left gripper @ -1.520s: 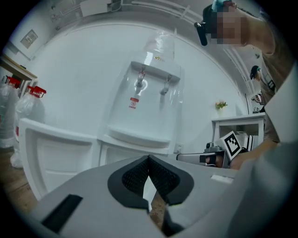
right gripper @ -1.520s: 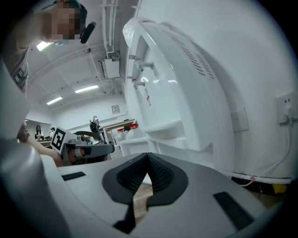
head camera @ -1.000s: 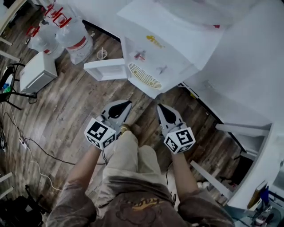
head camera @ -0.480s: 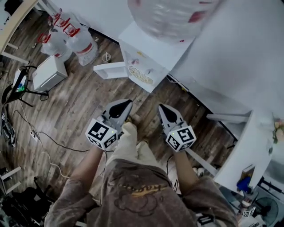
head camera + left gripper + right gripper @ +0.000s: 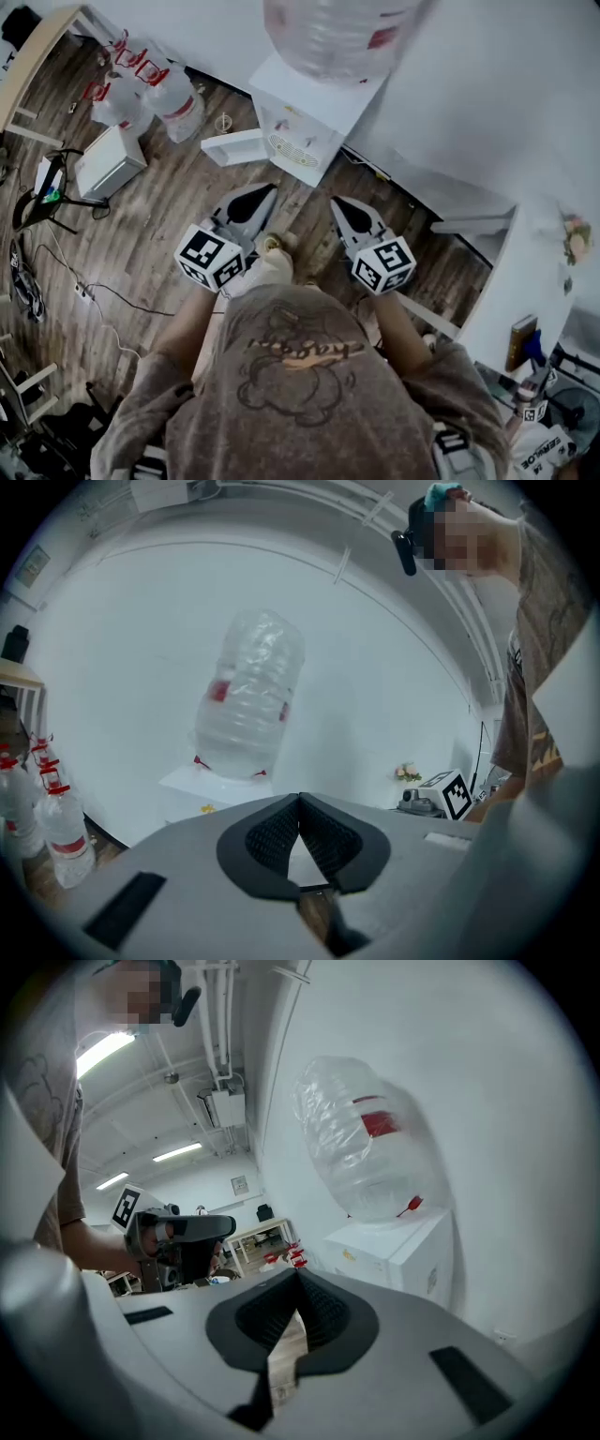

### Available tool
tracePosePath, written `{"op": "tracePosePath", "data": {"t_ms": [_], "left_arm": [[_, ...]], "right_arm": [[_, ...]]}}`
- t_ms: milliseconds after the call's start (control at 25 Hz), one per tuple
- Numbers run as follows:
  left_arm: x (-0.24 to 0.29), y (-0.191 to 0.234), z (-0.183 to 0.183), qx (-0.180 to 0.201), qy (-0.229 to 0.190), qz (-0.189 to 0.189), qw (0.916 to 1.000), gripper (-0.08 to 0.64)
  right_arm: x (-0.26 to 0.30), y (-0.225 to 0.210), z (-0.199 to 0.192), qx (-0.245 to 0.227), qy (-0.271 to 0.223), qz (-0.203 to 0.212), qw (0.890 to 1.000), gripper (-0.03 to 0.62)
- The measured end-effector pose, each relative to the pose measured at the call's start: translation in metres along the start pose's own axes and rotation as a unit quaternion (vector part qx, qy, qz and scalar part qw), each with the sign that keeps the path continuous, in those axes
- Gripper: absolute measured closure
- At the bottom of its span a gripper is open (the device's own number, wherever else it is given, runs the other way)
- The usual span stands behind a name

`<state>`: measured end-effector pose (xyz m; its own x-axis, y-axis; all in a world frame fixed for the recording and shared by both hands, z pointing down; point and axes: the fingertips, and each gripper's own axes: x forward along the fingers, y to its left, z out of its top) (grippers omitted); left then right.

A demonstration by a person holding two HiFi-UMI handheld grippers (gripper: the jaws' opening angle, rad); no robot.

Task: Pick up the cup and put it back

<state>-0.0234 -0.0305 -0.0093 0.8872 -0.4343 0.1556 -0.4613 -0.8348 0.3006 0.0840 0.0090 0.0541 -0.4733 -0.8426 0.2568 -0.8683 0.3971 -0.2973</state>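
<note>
Wooden floor (image 5: 141,234): dark planks, with cables trailing across them at the left.
Left tool (image 5: 255,199): held out above the floor, jaws pressed together with nothing between them.
Right tool (image 5: 347,211): beside the left one and apart from it, jaws also pressed together and holding nothing.
Water dispenser (image 5: 300,122): white, against the wall ahead of both tools, with a white door (image 5: 234,147) standing open at its left.
Big bottle (image 5: 333,33): clear, upside down on top of the dispenser.
Cup: too small to tell for sure. A small clear round thing (image 5: 223,122) stands on the floor just beside the open door, well apart from both tools.
Spare bottles (image 5: 173,94): clustered on the floor left of the dispenser, with red fittings.
White box (image 5: 108,161): on the floor near the spare bottles.
</note>
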Motion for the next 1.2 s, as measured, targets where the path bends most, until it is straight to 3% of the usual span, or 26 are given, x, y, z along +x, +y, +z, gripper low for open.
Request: {"op": "tracePosePath", "data": {"t_ms": [720,1200], "left_arm": [[0.016,0.017,0.025,0.050,0.023,-0.107,0.9927,0.557],[0.025,0.038,0.047,0.031,0.000,-0.091,0.9953,0.557]], "right_arm": [[0.018,0.006,0.053,-0.005,-0.061,-0.075,0.995,0.591],[0.039,0.010,0.071,-0.020,-0.062,-0.054,0.996,0.591]]}}
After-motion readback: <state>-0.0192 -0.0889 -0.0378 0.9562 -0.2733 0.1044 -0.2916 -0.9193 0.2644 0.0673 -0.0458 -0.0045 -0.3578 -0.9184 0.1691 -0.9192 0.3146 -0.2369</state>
